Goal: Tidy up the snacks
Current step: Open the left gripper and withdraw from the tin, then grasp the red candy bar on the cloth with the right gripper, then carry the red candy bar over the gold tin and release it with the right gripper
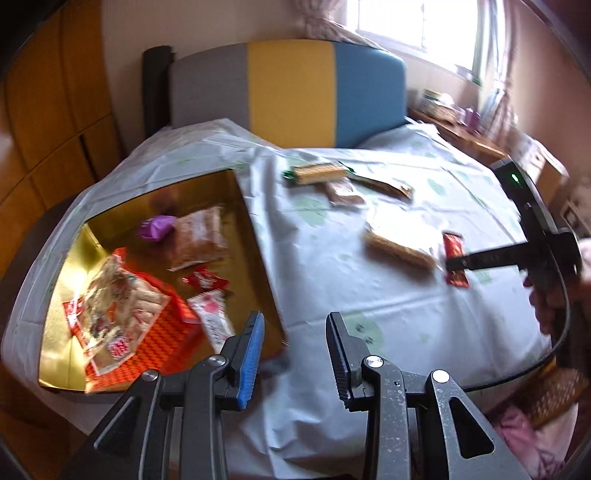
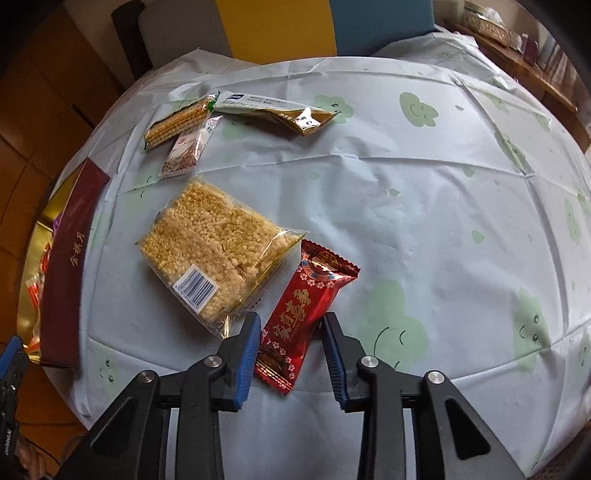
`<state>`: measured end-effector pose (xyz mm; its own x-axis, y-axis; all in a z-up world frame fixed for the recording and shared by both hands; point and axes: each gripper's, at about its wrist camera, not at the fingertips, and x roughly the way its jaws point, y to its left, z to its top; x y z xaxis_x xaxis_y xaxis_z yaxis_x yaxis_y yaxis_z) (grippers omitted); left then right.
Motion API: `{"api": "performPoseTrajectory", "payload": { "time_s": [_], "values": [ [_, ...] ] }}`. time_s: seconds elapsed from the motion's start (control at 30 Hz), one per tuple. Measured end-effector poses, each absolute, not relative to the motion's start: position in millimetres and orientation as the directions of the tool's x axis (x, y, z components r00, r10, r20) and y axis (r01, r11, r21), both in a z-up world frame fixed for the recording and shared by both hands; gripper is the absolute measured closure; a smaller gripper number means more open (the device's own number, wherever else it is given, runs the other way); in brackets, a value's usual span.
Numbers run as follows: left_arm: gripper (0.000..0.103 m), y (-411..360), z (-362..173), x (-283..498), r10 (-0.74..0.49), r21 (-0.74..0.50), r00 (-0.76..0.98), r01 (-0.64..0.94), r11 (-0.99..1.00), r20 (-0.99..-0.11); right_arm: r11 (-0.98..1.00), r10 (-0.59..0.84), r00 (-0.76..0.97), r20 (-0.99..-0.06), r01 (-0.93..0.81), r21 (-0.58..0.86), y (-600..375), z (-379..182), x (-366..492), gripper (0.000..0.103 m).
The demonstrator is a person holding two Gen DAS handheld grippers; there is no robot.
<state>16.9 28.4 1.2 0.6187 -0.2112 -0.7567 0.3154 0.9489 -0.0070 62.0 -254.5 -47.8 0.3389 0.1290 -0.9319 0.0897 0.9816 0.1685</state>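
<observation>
Snacks lie scattered on the cloth-covered worktop (image 2: 406,192) — right tongs (image 2: 290,345) straddle a red candy packet (image 2: 301,317), pads not visibly pressing it. Left tongs (image 1: 295,350) hang spread and empty just beside the gold box (image 1: 255,236) of snacks.

A: Daylight is pouring through the window (image 1: 413,26) at the back, washing out the glass, with a pale patterned curtain (image 1: 325,22) bunched beside it.

B: And below it, a chair back (image 1: 288,92) in grey, yellow and blue panels, pushed up to the table under a pale cloth with green smiling flowers (image 2: 406,166).

A: Wooden panelling (image 1: 48,110) glows orange on the left; a cluttered wooden shelf (image 1: 458,125) runs along the right wall.
</observation>
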Motion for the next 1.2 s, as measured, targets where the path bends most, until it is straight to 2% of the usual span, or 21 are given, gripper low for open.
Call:
{"api": "performPoseTrajectory", "payload": {
  "time_s": [0.03, 0.17, 0.67, 0.97, 1.1, 1.2],
  "values": [
    [0.067, 26, -1, 16, -0.219, -0.009, 0.609, 0.328, 0.945, -0.762, 0.987, 0.113, 0.339, -0.934, 0.07, 0.145, -251, -47, 61, 0.075],
    [0.067, 17, -10, 11, -0.231, -0.004, 0.584, 0.364, 0.932, -0.778, 0.997, 0.071, 0.324, -0.943, 0.007, 0.078, -242, -49, 60, 0.076],
    [0.067, 17, -14, 3, -0.241, -0.014, 0.572, 0.371, 0.928, -0.784, 0.998, 0.061, 0.349, -0.935, -0.024, 0.056, -237, -47, 53, 0.077],
    [0.067, 28, -15, -1, -0.235, -0.025, 0.576, 0.348, 0.937, -0.783, 0.997, 0.049, 0.4, -0.915, -0.07, 0.023, -225, -27, 44, 0.077],
    [0.067, 33, -14, -2, -0.23, -0.027, 0.582, 0.336, 0.941, -0.78, 0.994, 0.074, 0.427, -0.901, -0.108, 0.031, -215, -15, 43, 0.077],
    [0.067, 37, -13, -3, -0.225, -0.027, 0.585, 0.327, 0.945, -0.779, 0.984, 0.143, 0.446, -0.884, -0.157, 0.081, -204, -5, 44, 0.077]
  ]
}}
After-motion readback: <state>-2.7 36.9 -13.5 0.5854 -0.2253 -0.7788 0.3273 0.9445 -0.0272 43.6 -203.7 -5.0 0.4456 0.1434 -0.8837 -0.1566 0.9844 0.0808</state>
